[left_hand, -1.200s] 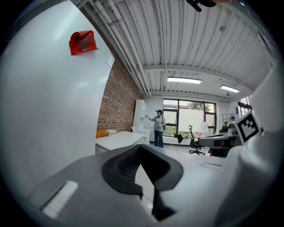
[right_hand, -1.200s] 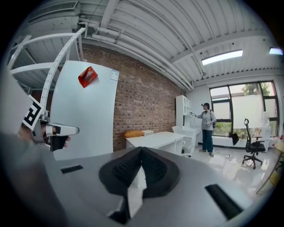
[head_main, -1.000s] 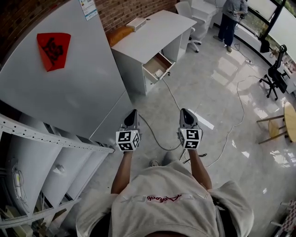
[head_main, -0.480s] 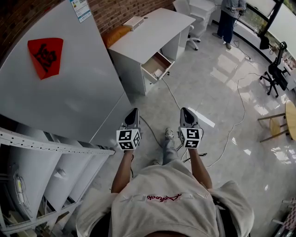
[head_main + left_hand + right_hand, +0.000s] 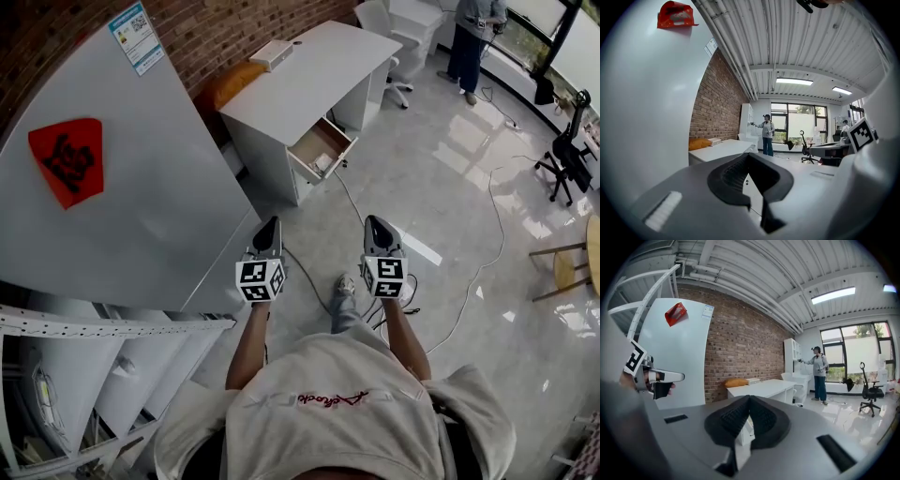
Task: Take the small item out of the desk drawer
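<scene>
A white desk (image 5: 309, 70) stands ahead against the brick wall, its upper drawer (image 5: 323, 148) pulled open. A small pale item (image 5: 320, 164) lies inside at the drawer's front. My left gripper (image 5: 270, 225) and right gripper (image 5: 375, 223) are held side by side over the floor, well short of the desk, both pointing at it. Both are shut with nothing between the pads. The desk (image 5: 719, 149) shows past the closed left gripper (image 5: 749, 154) in the left gripper view. In the right gripper view the desk (image 5: 761, 387) sits beyond the closed right gripper (image 5: 750, 398).
A tall white cabinet (image 5: 141, 187) with a red paper (image 5: 66, 159) stands close on my left, a metal rack (image 5: 112, 323) behind it. A cable (image 5: 349, 202) runs over the floor toward the desk. An orange cushion (image 5: 225, 82) lies beside the desk. A person (image 5: 469, 37) stands far off.
I have walked forward: the cabinet and its red paper have slid left and down in the head view. Both grippers keep the same pose and stay closed.
</scene>
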Action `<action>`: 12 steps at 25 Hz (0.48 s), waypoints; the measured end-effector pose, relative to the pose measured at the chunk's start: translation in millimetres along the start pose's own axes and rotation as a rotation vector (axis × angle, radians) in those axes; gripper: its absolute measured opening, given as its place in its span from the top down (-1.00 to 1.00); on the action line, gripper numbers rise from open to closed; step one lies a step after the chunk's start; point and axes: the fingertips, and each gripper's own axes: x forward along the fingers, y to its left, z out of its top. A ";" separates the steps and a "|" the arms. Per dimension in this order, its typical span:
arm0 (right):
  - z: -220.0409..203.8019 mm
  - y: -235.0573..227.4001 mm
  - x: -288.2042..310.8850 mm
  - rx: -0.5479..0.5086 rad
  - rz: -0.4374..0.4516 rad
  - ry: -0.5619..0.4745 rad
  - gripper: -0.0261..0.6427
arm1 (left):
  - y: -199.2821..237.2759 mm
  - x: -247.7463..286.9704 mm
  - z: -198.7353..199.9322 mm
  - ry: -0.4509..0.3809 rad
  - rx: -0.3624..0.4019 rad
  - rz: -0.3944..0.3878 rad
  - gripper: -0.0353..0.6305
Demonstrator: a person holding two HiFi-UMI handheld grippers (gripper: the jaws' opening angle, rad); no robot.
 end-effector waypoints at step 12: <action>20.1 -76.3 94.5 0.008 0.019 0.016 0.89 | -2.1 124.9 22.2 0.022 0.002 -0.003 0.87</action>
